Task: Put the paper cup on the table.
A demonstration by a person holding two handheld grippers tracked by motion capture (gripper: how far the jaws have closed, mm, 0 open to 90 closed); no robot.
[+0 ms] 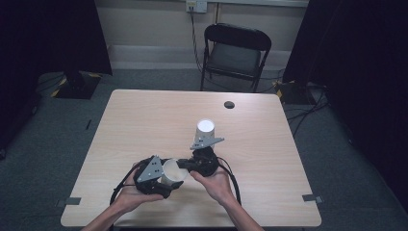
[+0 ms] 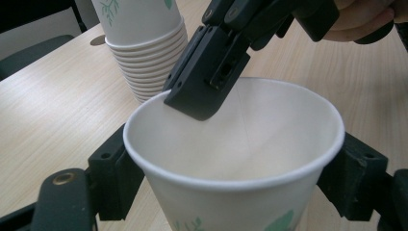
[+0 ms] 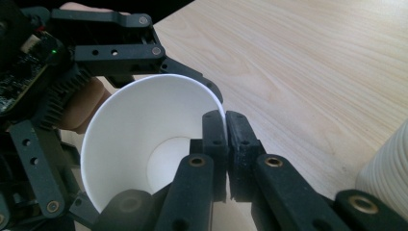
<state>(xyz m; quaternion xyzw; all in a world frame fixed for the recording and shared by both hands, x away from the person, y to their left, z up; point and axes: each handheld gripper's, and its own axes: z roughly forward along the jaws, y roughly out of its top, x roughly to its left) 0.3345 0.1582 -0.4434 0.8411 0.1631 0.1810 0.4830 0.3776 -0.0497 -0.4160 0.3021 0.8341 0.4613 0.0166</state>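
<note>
paper cup (image 2: 231, 159): white, green leaf print | stack of cups (image 2: 144, 48): white, green leaves | table (image 1: 144, 125): pale wood

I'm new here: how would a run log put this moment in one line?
right gripper: pinches cup rim | left gripper: jaws flank cup | cup stack: beyond

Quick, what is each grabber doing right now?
Left gripper: open, jaws around the white paper cup with green leaf print.
Right gripper: shut on that cup's rim.

Lab-like recording room: bare wooden table (image 1: 144, 125), folding chair (image 1: 235, 53), black curtains (image 1: 356, 57), floor cables (image 1: 303, 113).
</note>
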